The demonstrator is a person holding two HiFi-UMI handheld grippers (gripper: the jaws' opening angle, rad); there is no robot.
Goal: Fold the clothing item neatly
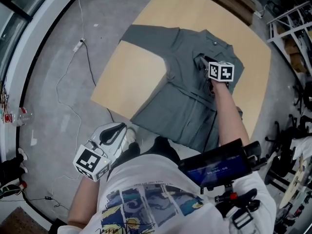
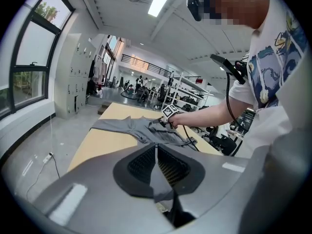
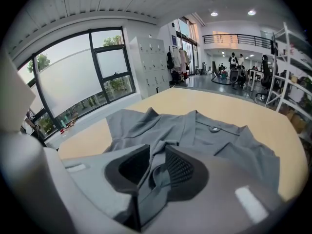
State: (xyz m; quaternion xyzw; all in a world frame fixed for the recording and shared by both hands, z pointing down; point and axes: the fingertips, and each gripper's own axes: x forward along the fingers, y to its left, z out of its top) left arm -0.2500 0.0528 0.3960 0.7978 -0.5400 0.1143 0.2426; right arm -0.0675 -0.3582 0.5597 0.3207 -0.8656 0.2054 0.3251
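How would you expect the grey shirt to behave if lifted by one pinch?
Probably floppy: the shirt bunches into a soft ridge between the right tool's jaws. Likely light, since it lies thin and flat on the table. Unlifted parts would probably sag and trail.

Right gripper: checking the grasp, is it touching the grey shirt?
Touching: the right gripper view shows the grey shirt bunched between the right gripper's parted jaws, against them.
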